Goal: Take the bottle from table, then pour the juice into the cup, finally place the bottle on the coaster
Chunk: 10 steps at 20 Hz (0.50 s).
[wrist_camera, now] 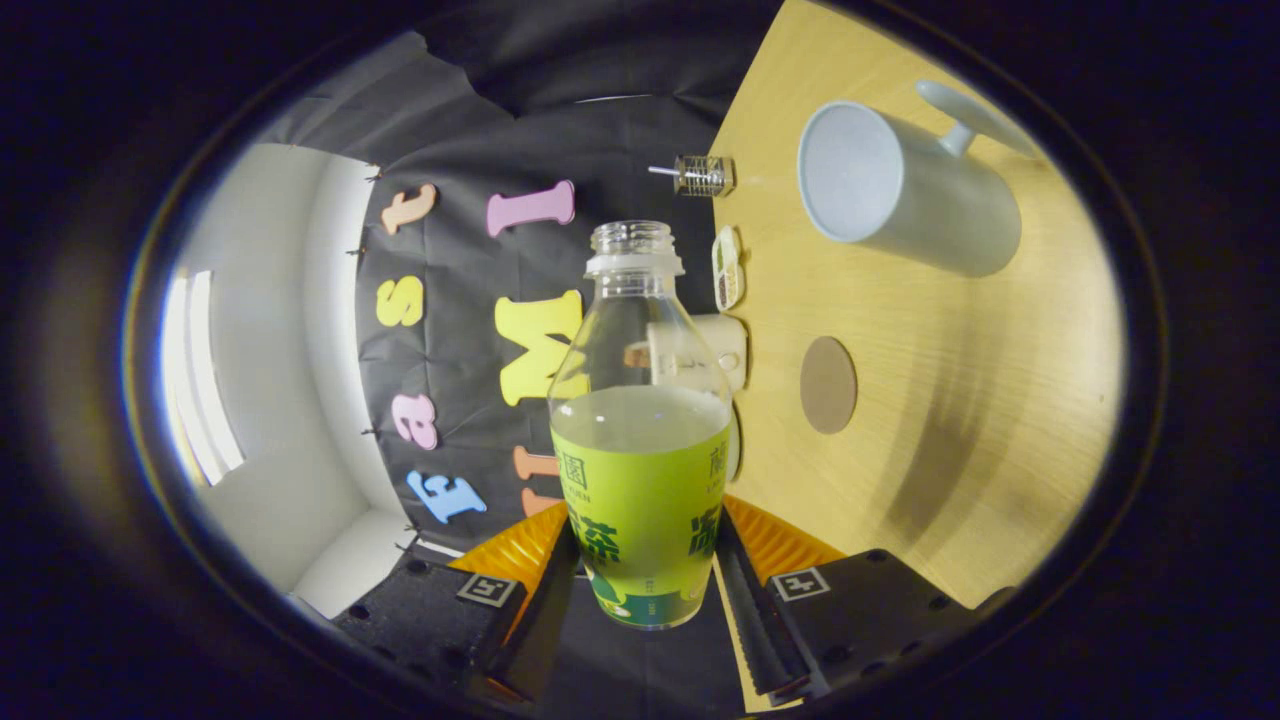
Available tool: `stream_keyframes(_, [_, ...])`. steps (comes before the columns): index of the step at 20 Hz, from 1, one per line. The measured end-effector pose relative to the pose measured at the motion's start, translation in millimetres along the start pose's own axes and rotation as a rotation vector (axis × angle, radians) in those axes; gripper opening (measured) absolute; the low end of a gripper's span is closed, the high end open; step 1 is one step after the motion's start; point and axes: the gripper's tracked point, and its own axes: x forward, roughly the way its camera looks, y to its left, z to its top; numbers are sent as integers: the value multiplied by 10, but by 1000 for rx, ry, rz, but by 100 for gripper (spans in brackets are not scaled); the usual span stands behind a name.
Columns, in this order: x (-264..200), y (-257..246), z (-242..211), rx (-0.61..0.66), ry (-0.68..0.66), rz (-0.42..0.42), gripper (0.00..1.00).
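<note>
An uncapped clear bottle (640, 470) with a green label and pale juice up to its shoulder sits between my fingers, its open neck pointing away beyond the fingertips. My gripper (645, 575) is shut on the bottle's lower body, with one finger on each side. The view is rolled, so the wooden table (930, 470) runs up the right side of the bottle. A pale grey cup (900, 190) with a handle stands on the table, beyond and to the right of the neck, with its mouth showing. A round brown coaster (828, 385) lies on the table, right of the bottle's shoulder.
A small glass jar with a stick (700, 175) and a small oval container (727, 268) sit at the table's far edge by the booth wall. A white object (705, 350) shows through the bottle there. Bare wood lies between coaster and cup.
</note>
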Motion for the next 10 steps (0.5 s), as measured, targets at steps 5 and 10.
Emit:
stream_keyframes(5, [44, 78, 53, 70, -4, 11, 77])
stream_keyframes(10, [-1, 127, 128, 129, -19, 25, 77])
